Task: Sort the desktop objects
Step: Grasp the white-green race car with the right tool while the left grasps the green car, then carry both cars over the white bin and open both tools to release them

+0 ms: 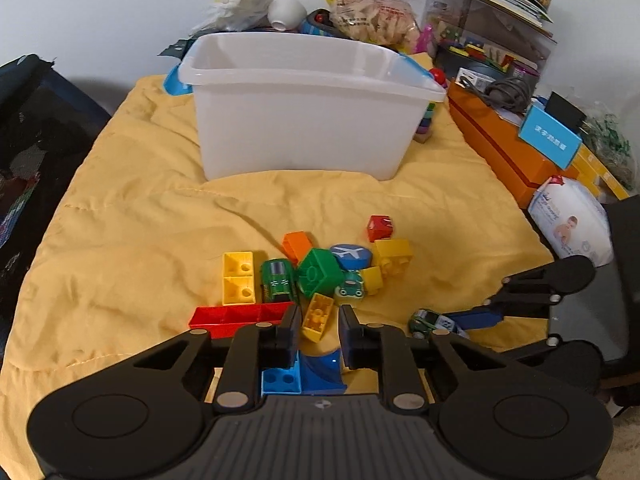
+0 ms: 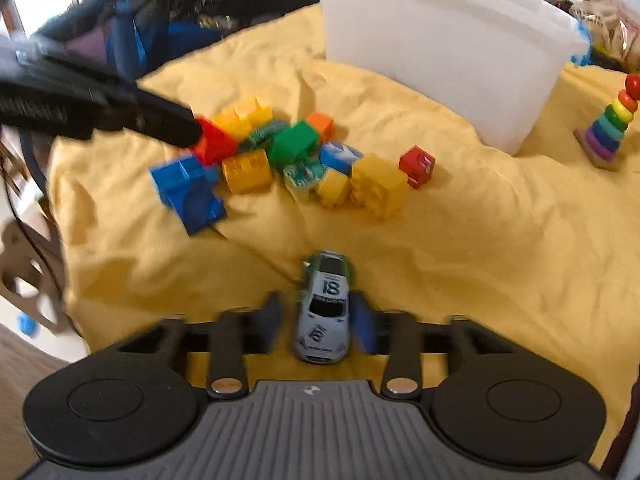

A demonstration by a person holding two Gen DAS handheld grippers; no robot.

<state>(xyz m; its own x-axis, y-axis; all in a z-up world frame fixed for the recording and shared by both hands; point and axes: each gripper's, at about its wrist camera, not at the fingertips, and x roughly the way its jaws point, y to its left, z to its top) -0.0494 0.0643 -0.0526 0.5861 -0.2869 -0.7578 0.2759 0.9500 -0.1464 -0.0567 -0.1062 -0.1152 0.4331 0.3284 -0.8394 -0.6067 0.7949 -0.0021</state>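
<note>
A pile of coloured toy blocks (image 1: pixel 320 276) lies on the yellow quilt (image 1: pixel 120 240). A white plastic bin (image 1: pixel 304 108) stands behind it. My left gripper (image 1: pixel 319 320) is open, its fingers either side of a yellow block (image 1: pixel 317 316), above a blue block (image 1: pixel 304 372). My right gripper (image 2: pixel 320 312) is open around a silver and green toy car (image 2: pixel 325 308) numbered 18, with gaps on both sides. The car and right gripper also show in the left wrist view (image 1: pixel 430 322). The left gripper shows blurred in the right wrist view (image 2: pixel 120 108), over the red block (image 2: pixel 214 140).
A rainbow ring stacker (image 2: pixel 610 128) stands right of the bin. An orange box (image 1: pixel 508 144), a wipes pack (image 1: pixel 572 216) and stacked clutter (image 1: pixel 488 20) line the right side. A dark mesh playpen (image 1: pixel 32 140) is at left.
</note>
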